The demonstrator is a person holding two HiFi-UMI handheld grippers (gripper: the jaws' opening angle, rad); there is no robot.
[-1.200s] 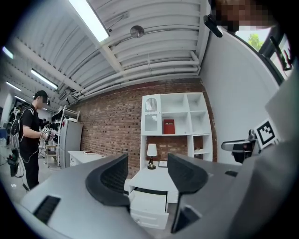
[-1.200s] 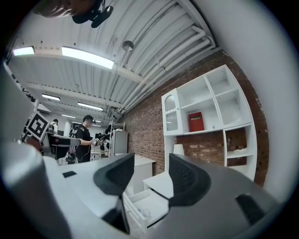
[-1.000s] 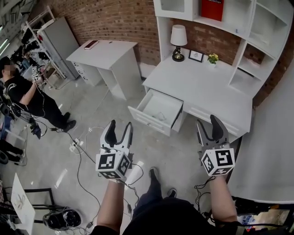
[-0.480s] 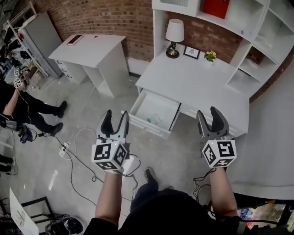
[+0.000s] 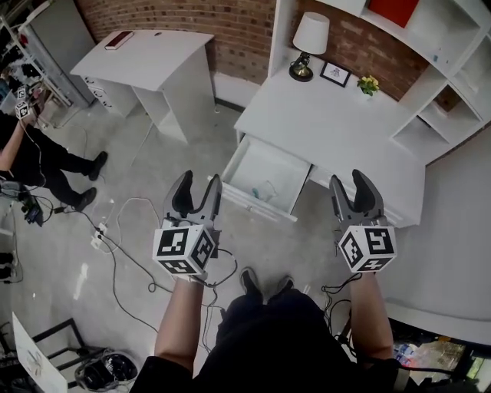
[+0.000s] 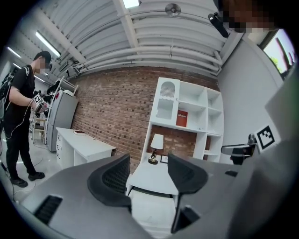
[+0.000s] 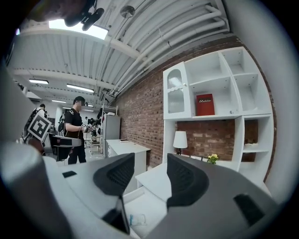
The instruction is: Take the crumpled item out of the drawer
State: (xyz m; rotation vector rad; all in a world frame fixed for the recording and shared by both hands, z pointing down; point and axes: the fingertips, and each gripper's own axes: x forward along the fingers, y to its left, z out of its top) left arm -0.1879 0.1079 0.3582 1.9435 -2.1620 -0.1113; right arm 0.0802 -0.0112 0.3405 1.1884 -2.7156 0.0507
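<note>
White desk (image 5: 322, 127), white drawer (image 5: 255, 164), red brick wall (image 5: 192, 19), red book (image 5: 395, 9)

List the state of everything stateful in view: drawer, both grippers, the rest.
drawer: pulled open
crumpled item: lying inside the drawer, not gripped
left gripper: open, empty, held clear of the drawer
right gripper: open, empty, held clear of the drawer
table lamp: upright on the desk, looks unlit
glass cabinet door: shut
</note>
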